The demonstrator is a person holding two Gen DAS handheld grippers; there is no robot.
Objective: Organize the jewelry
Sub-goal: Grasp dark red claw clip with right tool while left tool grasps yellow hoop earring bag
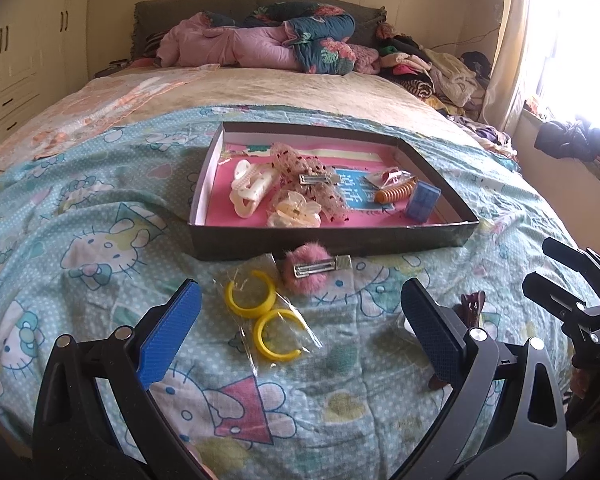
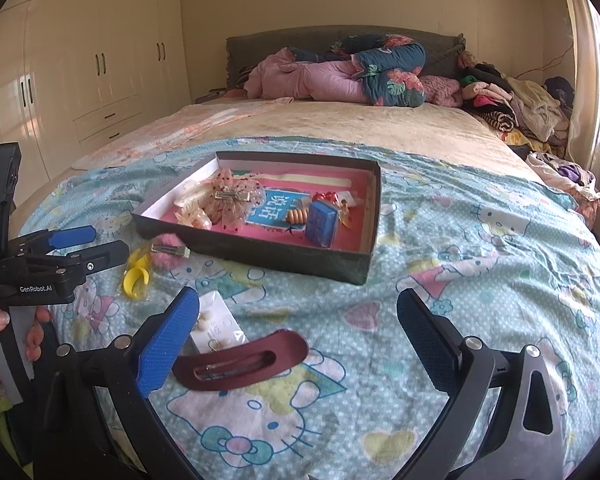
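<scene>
Bedroom, daylight from a window on the right; bed [image 1: 340, 92] spread with a pale blue cartoon-cat sheet [image 1: 100, 248], crumpled quilts and clothes heaped at the headboard, cream wardrobe [image 2: 80, 60] along the left wall. On the sheet sits a shallow dark box [image 1: 332, 240] with a pink floor. Inside it: a white claw clip [image 1: 248, 192], a clear flower-shaped clip [image 1: 296, 212], a sheer dotted bow on a metal clip [image 1: 318, 180], an orange spiral piece [image 1: 394, 194], a small blue case [image 1: 422, 200] near the right wall. Outside, just before the box's near wall: a pink fluffy hair clip [image 1: 308, 270], metal side up, and beside it a pair of yellow open hoops [image 1: 264, 316] in a clear sleeve. Nearer my right side, a maroon oval barrette [image 2: 240, 362] lies flat, partly over a white earring card [image 2: 216, 320]. My left hand-held gripper [image 1: 300, 332] hovers wide open above the hoops, holding nothing. My right hand-held gripper [image 2: 298, 338] is likewise spread wide and empty, over the barrette.
</scene>
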